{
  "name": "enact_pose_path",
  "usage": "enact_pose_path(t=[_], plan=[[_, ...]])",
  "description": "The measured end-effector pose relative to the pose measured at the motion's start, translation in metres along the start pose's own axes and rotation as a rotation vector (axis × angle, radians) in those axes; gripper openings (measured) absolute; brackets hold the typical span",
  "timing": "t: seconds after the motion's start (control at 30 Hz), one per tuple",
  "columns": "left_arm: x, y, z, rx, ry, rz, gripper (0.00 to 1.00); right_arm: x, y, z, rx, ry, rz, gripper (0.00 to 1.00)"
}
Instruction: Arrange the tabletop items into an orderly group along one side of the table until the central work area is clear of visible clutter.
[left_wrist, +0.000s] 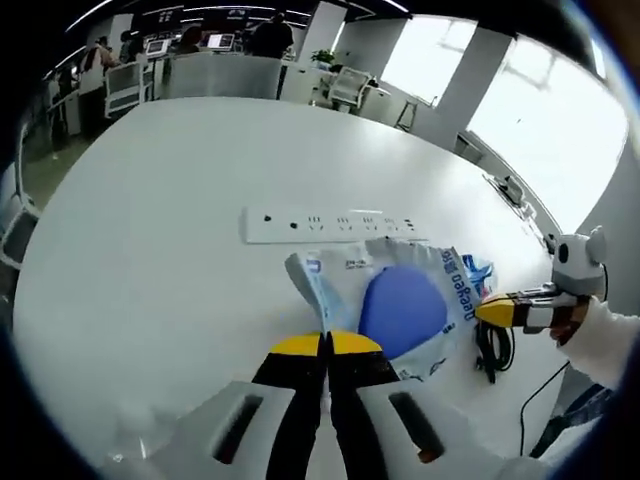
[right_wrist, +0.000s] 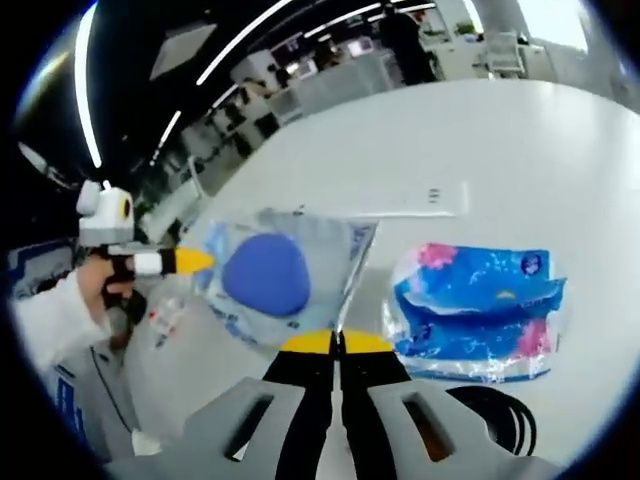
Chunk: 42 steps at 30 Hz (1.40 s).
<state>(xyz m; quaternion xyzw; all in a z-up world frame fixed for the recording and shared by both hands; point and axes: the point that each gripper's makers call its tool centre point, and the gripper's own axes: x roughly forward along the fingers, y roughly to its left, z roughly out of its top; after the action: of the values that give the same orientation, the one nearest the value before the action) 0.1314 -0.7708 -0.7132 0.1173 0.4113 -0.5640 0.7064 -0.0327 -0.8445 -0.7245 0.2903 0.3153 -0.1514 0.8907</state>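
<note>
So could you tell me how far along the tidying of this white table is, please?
Little looks done: the power strip, clear bag with a blue disc, blue tissue pack and black cable lie loosely together, not lined up. In hand: the left gripper and right gripper, both shut, each pinch an edge of the bag. Left: grouping everything along one side.

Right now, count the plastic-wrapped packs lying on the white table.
2. The clear plastic pouch with a round blue item lies between both grippers' shut jaws. The blue-and-pink printed plastic pack lies beside it, near the coiled black cable. More may be hidden.
</note>
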Motion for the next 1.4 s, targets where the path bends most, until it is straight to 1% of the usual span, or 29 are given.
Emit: enact_pose_path(t=[0.07,0.1,0.17,0.2,0.27,0.33,0.4,0.47,0.5,0.57,0.67,0.77,0.9,0.93,0.97,1.0,1.07,1.13,1.2,1.3,1.37,1.4], plan=[[0.002,0.003,-0.001,0.018,0.011,0.012,0.0,0.001,0.001,0.0,-0.003,-0.005,-0.001,0.0],[0.004,0.006,-0.003,0.033,0.029,0.022,0.0,0.003,0.002,0.0,-0.003,-0.004,0.0,0.0],[0.005,0.009,-0.007,0.052,0.051,0.031,0.0,0.008,0.002,-0.002,-0.011,0.014,-0.001,0.0],[0.007,0.011,-0.009,0.057,0.06,0.034,0.0,0.009,0.002,-0.003,-0.019,0.018,-0.005,0.0],[0.009,0.011,-0.011,0.064,0.067,0.033,0.0,0.011,0.0,-0.002,-0.065,0.017,-0.022,0.0],[0.011,0.012,-0.012,0.072,0.074,0.036,0.0,0.014,-0.004,-0.002,-0.075,0.017,-0.025,0.0],[0.014,0.013,-0.016,0.093,0.096,0.037,0.0,0.016,-0.006,-0.001,-0.07,0.028,-0.025,0.0],[0.017,0.015,-0.019,0.106,0.111,0.042,0.0,0.018,-0.008,-0.001,-0.048,0.036,-0.024,0.0],[0.019,0.015,-0.02,0.106,0.115,0.044,0.0,0.019,-0.008,-0.001,-0.051,0.038,-0.025,0.0],[0.023,0.016,-0.025,0.1,0.13,0.048,0.0,0.023,-0.011,-0.007,-0.102,0.055,-0.034,0.0],[0.028,0.018,-0.034,0.109,0.158,0.061,0.0,0.025,-0.012,-0.011,-0.092,0.066,-0.038,0.0],[0.029,0.019,-0.03,0.098,0.141,0.065,0.0,0.027,-0.014,-0.014,-0.115,0.077,-0.042,0.0],[0.034,0.022,-0.031,0.112,0.146,0.076,0.0,0.029,-0.015,-0.016,-0.152,0.093,-0.039,0.0],[0.035,0.023,-0.033,0.094,0.147,0.085,0.0,0.03,-0.016,-0.015,-0.171,0.092,-0.043,0.0],[0.036,0.022,-0.036,0.039,0.134,0.097,0.0,0.03,-0.018,-0.015,-0.216,0.099,-0.059,0.0],[0.037,0.022,-0.035,0.05,0.12,0.09,0.0,0.03,-0.018,-0.013,-0.234,0.096,-0.064,0.0],[0.037,0.023,-0.036,0.047,0.114,0.1,0.0,0.03,-0.015,-0.011,-0.243,0.086,-0.061,0.0],[0.039,0.022,-0.036,0.073,0.122,0.107,0.0,0.029,-0.015,-0.009,-0.26,0.084,-0.065,0.0],[0.04,0.021,-0.036,0.122,0.131,0.122,0.0,0.026,-0.017,-0.007,-0.258,0.072,-0.073,0.01],[0.04,0.022,-0.036,0.113,0.125,0.13,0.0,0.019,-0.016,-0.005,-0.248,0.049,-0.08,0.02],[0.039,0.022,-0.036,0.101,0.113,0.129,0.0,0.014,-0.018,-0.005,-0.268,0.046,-0.099,0.03],[0.039,0.023,-0.036,0.098,0.107,0.127,0.0,0.01,-0.018,-0.004,-0.275,0.037,-0.104,0.05]])
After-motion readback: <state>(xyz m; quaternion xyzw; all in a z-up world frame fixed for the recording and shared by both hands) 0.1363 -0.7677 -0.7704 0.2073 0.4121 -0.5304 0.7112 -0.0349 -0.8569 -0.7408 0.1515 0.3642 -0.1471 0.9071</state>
